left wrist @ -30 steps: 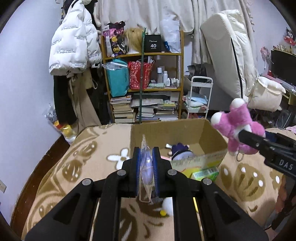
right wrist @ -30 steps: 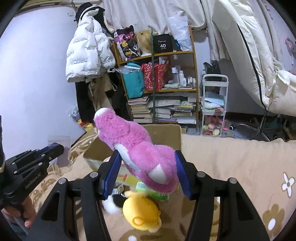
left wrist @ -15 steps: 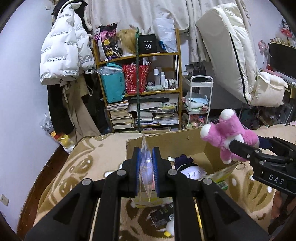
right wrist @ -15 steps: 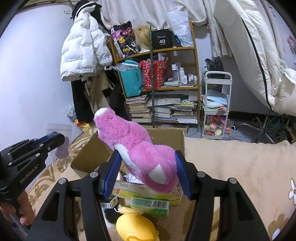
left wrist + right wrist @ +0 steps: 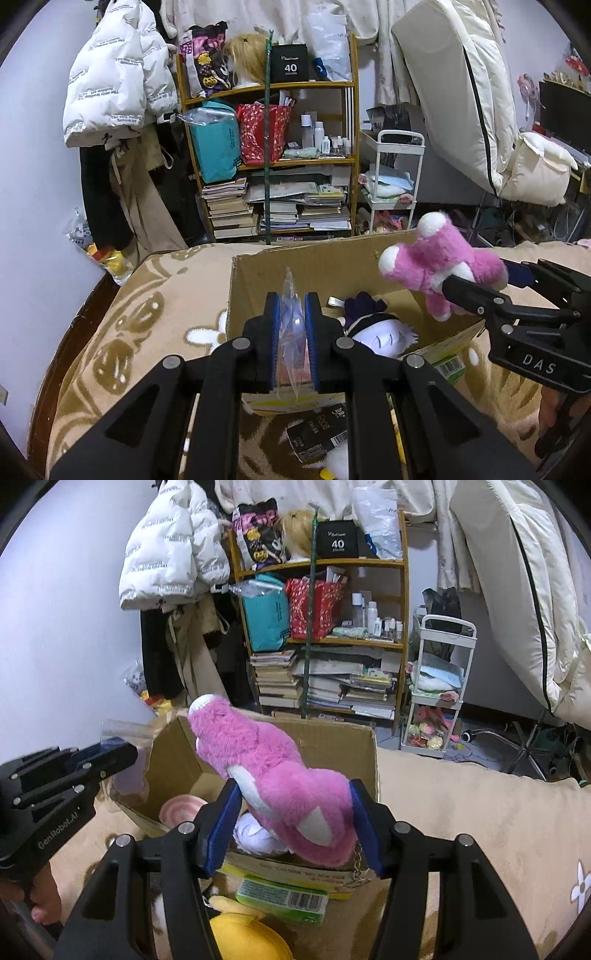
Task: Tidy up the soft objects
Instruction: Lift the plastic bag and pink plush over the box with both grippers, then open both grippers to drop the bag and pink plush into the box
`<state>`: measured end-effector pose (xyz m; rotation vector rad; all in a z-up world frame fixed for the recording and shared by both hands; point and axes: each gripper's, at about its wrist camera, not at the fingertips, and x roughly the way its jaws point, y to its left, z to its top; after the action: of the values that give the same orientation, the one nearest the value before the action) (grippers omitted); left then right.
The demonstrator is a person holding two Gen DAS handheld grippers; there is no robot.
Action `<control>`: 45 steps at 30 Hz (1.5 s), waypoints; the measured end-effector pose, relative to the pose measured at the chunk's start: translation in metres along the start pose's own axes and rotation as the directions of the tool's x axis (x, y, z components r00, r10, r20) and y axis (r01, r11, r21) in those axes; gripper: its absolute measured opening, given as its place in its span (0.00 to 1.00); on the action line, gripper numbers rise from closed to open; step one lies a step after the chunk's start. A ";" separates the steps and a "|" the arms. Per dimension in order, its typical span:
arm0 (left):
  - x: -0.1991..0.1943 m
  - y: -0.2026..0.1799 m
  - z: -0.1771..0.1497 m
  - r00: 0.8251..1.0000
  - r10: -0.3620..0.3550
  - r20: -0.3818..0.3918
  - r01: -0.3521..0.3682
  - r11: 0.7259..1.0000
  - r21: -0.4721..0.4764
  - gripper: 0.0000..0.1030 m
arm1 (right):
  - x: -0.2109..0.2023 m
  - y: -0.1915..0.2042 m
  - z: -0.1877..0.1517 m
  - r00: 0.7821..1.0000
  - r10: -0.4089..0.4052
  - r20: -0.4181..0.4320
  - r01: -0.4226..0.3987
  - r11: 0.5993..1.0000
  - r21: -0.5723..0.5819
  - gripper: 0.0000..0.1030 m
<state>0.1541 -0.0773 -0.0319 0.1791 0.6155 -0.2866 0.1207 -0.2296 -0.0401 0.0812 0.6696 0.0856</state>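
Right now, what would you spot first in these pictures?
The fluffy pink plush, squeezed in the right claw just over the open cardboard box. Next, the left claw pinching a clear plastic bag at the box's near edge, with a white plush lying inside and a yellow plush on the blanket in front.

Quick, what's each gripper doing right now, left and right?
Left gripper: shut on a clear plastic bag.
Right gripper: shut on a pink plush toy, held over the cardboard box.
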 end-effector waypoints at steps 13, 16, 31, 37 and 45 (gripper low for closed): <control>0.003 0.008 0.015 0.998 -0.033 0.055 0.037 0.996 -0.080 0.12 | 0.008 -0.006 -0.001 1.000 0.018 -0.023 -0.018 1.000 0.016 0.61; 0.003 0.010 0.019 0.997 -0.052 0.062 0.058 0.993 -0.107 0.12 | 0.011 -0.008 0.000 0.999 0.017 -0.028 -0.016 1.000 0.022 0.61; 0.021 0.020 0.006 0.997 0.011 -0.080 -0.022 0.992 -0.127 0.19 | 0.002 -0.017 0.003 0.999 0.032 -0.015 -0.031 0.998 0.053 0.71; 0.014 0.028 0.001 0.994 0.020 -0.106 -0.035 0.989 -0.146 0.34 | -0.005 -0.017 0.002 0.999 0.038 -0.013 -0.037 0.998 0.054 0.82; -0.015 0.031 -0.003 0.995 0.050 -0.087 -0.064 0.984 -0.165 0.73 | -0.029 -0.009 -0.004 0.999 0.047 0.009 -0.047 0.997 0.056 0.96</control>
<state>0.1503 -0.0441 -0.0228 0.0468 0.7120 -0.1720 0.0959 -0.2415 -0.0266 0.1509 0.6624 0.1117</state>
